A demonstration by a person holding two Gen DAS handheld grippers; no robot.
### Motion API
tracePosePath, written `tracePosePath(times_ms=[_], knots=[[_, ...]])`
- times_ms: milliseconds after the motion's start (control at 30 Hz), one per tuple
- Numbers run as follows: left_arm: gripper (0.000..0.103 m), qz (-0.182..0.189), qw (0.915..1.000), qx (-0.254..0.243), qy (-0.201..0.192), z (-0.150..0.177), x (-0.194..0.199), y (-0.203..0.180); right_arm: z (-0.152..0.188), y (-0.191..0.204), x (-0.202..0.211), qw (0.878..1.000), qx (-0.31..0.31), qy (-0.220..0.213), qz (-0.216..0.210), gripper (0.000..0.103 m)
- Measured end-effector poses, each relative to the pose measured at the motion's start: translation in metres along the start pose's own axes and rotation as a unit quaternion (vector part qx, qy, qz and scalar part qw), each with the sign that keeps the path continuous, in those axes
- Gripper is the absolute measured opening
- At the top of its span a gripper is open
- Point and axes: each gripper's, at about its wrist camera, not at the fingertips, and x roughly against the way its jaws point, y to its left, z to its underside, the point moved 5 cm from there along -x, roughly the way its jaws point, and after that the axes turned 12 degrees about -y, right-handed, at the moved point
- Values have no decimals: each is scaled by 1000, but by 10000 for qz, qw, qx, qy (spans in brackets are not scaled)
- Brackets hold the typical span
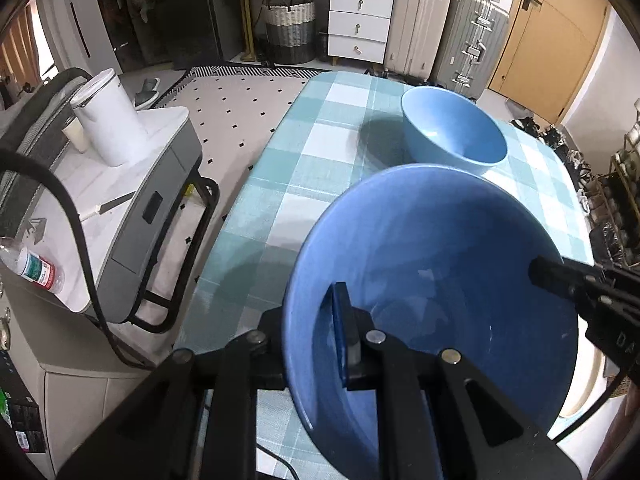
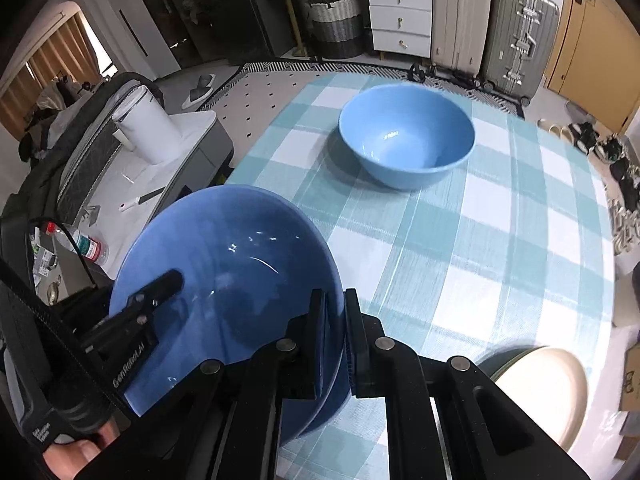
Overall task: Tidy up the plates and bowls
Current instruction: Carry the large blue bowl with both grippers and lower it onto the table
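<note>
Both grippers hold one dark blue bowl (image 1: 432,280) above the near part of the checked table. My left gripper (image 1: 316,332) is shut on its left rim. My right gripper (image 2: 335,340) is shut on its right rim; the bowl also shows in the right wrist view (image 2: 224,264). The right gripper appears in the left wrist view (image 1: 560,280), and the left gripper in the right wrist view (image 2: 160,288). A light blue bowl (image 2: 406,136) stands upright further back on the table, also in the left wrist view (image 1: 454,130). A cream plate (image 2: 548,388) lies at the near right.
The table carries a teal and white checked cloth (image 2: 500,240). Left of the table stands a grey and white cabinet (image 1: 132,184) with a white kettle (image 1: 110,120) and a plastic bottle (image 1: 34,268). Suitcases (image 1: 444,24), drawers and a basket stand at the back wall.
</note>
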Motion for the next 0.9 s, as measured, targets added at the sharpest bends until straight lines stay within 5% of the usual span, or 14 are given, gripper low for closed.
tracePosePath(times_ms=[900], knots=[[20, -266, 9974, -485, 472, 41, -33, -9, 59, 5, -31, 9919, 1071, -293, 617, 12]])
